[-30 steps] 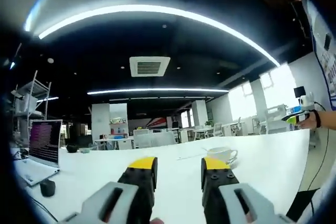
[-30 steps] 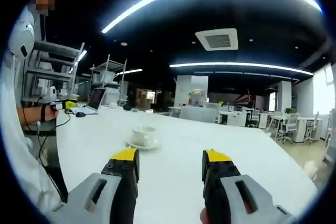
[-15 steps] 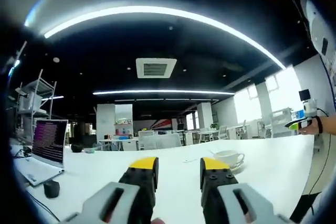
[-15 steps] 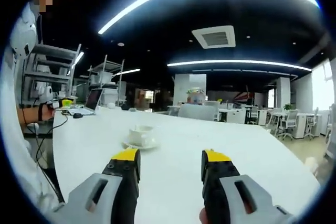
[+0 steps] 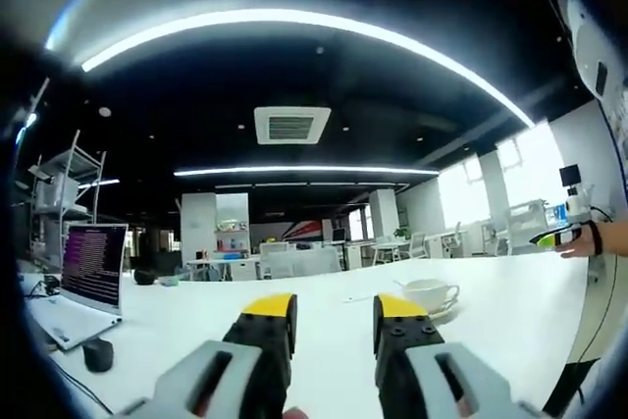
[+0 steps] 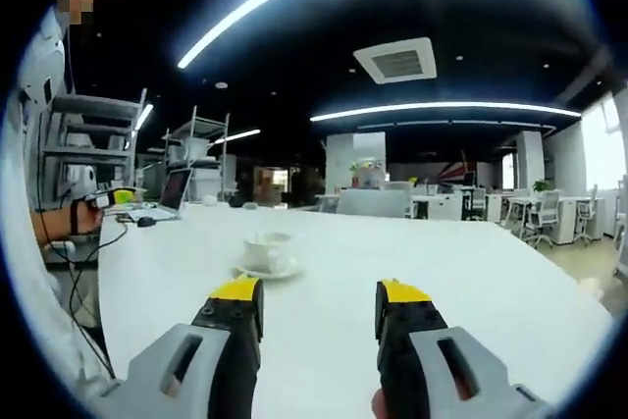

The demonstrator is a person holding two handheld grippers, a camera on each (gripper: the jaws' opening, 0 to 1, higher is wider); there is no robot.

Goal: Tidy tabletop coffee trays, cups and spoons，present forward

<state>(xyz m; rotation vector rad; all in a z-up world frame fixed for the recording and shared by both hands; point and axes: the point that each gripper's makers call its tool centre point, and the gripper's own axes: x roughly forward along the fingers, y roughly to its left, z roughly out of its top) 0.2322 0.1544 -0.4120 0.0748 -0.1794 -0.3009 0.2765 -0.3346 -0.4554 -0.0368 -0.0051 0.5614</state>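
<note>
So the white cup [image 6: 267,250] sits on its saucer [image 6: 267,271] out on the big white desk [image 6: 471,282], well ahead of the right gripper [image 6: 321,313] and a bit to the left of its line. In the left gripper view the same cup [image 5: 430,293] shows up just past the right-hand finger, handle pointing right, with a thin pale thing lying on the desk near it that's too small to make out.

Both grippers are held low and pretty level over the desk, pointing forward across it, nothing between the fingers. The right gripper's yellow-tipped fingers [image 6: 235,309] stand apart with bare desk showing in the gap. Same deal with the left gripper [image 5: 331,325], fingers [image 5: 267,321] spread and empty.

Off to the side, the left gripper view catches an open laptop [image 5: 90,264] with a lit screen at the left end of the desk and a dark mouse [image 5: 98,354] in front of it. At that view's right edge, the person's hand [image 5: 589,240] holds the other gripper. In the right gripper view their other hand [image 6: 69,218] is out at the left edge, wearing a wristband.
</note>
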